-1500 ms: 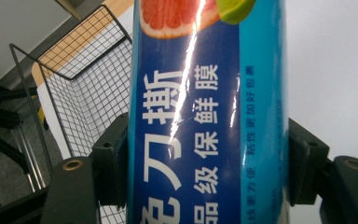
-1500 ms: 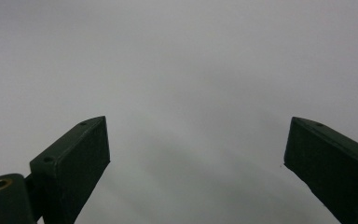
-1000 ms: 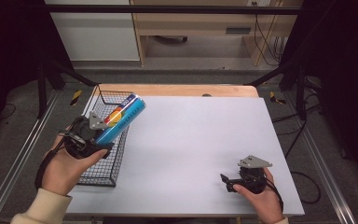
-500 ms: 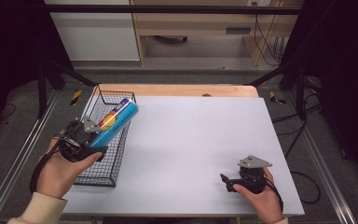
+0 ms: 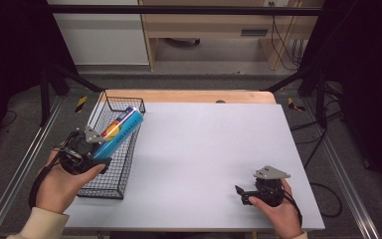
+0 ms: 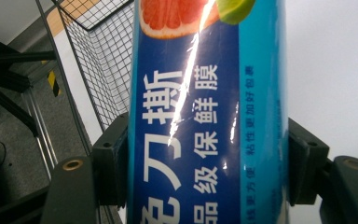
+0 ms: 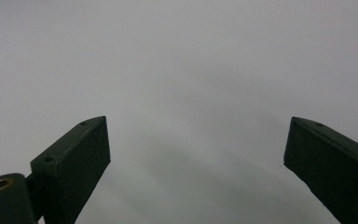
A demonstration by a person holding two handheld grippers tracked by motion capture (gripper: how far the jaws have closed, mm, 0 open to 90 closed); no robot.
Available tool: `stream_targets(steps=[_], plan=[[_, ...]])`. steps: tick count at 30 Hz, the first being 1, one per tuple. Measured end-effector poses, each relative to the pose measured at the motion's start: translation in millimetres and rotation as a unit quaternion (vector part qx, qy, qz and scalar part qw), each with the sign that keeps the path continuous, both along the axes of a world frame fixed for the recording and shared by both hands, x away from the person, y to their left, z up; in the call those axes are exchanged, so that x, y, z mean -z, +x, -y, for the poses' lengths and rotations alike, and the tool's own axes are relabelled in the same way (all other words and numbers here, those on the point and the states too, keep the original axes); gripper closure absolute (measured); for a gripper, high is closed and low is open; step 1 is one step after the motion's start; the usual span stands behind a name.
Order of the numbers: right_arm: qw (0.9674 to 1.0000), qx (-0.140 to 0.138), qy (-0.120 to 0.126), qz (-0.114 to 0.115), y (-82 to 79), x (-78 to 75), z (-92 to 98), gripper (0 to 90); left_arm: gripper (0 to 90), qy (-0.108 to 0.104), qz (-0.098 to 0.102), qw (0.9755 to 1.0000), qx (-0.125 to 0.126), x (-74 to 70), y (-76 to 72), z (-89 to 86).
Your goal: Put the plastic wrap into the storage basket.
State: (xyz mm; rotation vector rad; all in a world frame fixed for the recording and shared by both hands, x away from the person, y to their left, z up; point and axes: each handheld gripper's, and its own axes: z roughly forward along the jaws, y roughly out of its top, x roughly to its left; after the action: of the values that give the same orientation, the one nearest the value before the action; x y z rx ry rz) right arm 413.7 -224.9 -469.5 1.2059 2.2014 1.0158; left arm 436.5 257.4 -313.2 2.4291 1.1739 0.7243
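Item: blue cling-film box [image 5: 118,133], long & narrow, glossy printed card w/ citrus picture and white lettering; I hold it tilted over the wire basket [image 5: 110,175], far end angled up toward the basket's back rim.
Left gripper [image 6: 208,163]: my jaws pinch the box across its width, one pad on each long side, near the low end; in the high view my left gripper [image 5: 82,149] sits at the basket's left wall.
Right gripper [image 7: 196,158]: jaws spread wide, nothing between them, bare white table [image 7: 182,60] under them; in the high view my right gripper [image 5: 258,191] rests well apart from the basket, on the table's near-right part.
Weight (est.): light; roll inside prob. makes it end-steady, not floppy.
Stiffness (est.): card walls stiff along the length but dent if squeezed hard across the flat faces.
Surface (est.): slick sheen, strong glare streak; can slide in the pads if tilted steeper.
Best hold (est.): across the narrow sides, closer to mid-length than now, so the far end doesn't lever down.
Basket: black mesh, open top, at the table's left edge.
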Motion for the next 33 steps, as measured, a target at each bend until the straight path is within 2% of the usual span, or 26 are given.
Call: stream_targets(steps=[9,13,33], plan=[[1.0,0.0,-0.001,-0.001,0.0,0.2,-0.1,7.4,31.8,-0.003,0.002,1.0,-0.002,3.3,2.3,-5.3],[1.0,0.0,-0.001,-0.001,0.0,0.3,-0.2,7.4,31.8,-0.004,-0.006,0.9999,-0.01,5.6,1.8,-6.3],[1.0,-0.001,-0.002,-0.003,-0.1,0.8,-0.7,7.4,31.9,-0.009,-0.014,0.9996,-0.022,16.4,4.4,-14.5]])
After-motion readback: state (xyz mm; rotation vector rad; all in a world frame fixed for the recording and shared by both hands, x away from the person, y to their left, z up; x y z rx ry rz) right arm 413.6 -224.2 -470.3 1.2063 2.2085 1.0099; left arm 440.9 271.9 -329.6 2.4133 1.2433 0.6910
